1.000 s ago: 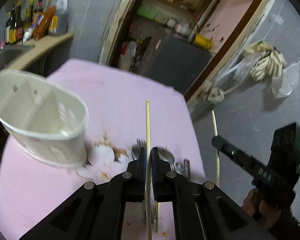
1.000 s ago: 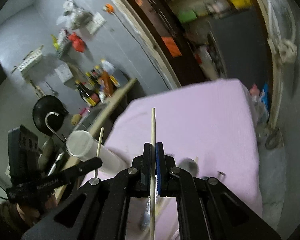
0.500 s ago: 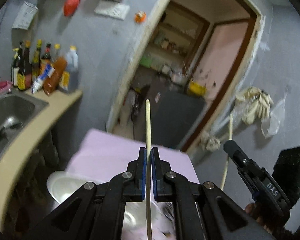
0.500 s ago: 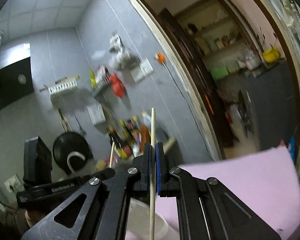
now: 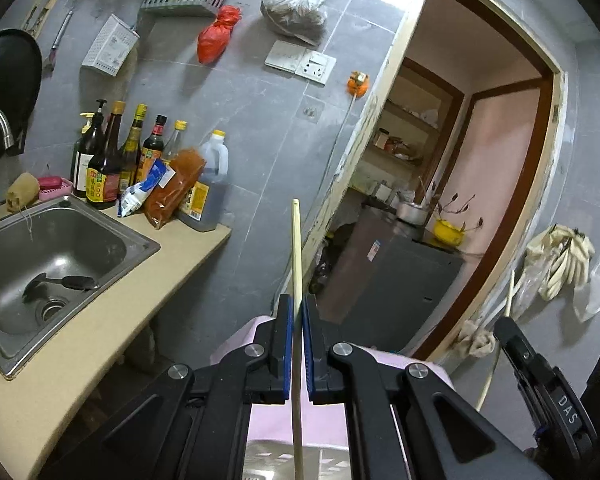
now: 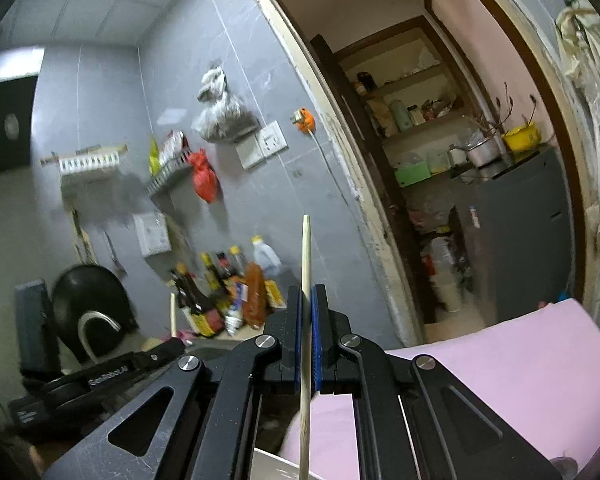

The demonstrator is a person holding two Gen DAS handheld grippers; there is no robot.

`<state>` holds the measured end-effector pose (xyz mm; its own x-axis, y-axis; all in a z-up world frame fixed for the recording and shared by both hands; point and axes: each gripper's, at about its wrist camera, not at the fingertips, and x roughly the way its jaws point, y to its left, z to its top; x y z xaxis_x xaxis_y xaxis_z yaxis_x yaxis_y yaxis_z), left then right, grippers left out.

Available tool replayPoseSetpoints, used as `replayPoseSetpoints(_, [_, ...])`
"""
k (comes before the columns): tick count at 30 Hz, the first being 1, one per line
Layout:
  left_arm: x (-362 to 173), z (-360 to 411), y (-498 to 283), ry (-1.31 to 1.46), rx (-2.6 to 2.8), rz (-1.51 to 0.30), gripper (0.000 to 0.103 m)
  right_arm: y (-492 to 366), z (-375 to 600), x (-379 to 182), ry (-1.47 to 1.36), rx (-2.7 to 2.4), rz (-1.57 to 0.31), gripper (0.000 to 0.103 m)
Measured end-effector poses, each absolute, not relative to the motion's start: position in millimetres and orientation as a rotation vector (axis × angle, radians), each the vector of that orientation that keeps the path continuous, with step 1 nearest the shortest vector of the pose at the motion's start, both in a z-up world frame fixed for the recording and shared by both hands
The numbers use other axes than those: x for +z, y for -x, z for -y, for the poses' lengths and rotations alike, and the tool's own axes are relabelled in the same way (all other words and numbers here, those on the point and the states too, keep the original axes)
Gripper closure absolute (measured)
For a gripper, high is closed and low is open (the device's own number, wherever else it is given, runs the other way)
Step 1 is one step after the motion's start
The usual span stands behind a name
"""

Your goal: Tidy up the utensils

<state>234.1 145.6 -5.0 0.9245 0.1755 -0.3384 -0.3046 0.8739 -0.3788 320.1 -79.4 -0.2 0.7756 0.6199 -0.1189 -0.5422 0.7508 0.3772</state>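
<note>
So I've got two chopsticks on the go, one per gripper. My left gripper is clamped tight on one chopstick, and its long axis runs straight out along my fingers, tip aimed up toward the grey tiled wall next to the doorway. Same story on the other side: my right gripper is pinched on the second chopstick, also sticking out forward and up. In the left view I can see the right one off to the side too, leaning roughly upright.

Count on the counter: six bottles plus one big jug, though the ones at the back overlap so I might be off by one. One sink.

Compared with a second ago, both views have swung up a lot. Back then the pink table filled the frame, with the white holder and spoons below me; now it's only a strip at the bottom, and a pale rim that is probably the holder.
</note>
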Motion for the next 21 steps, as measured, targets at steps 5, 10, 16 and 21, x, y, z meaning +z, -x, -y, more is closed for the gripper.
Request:
replayPoseSetpoints(5, [-20.9, -137.0, -236.9, 0.402, 0.26, -0.308, 0.098, -318.5, 74.0, -12.6, -0.288, 0.58, -0.25, 0.099])
replayPoseSetpoints(10, [-29.9, -132.5, -232.7, 0.372, 0.258, -0.289, 0.098, -311.2, 68.1, -16.9, -0.231, 0.558, -0.229, 0.099])
replayPoseSetpoints(16, [-41.7, -128.1, -228.2, 0.371, 0.269, -0.304, 0.098, -308.8, 67.0, -29.6, -0.208, 0.55, -0.285, 0.099])
replayPoseSetpoints(21, [-44.4, -126.4, -223.3, 0.363, 0.245, -0.355, 0.098, -305.9, 69.9, -35.8, -0.179, 0.579, -0.349, 0.096])
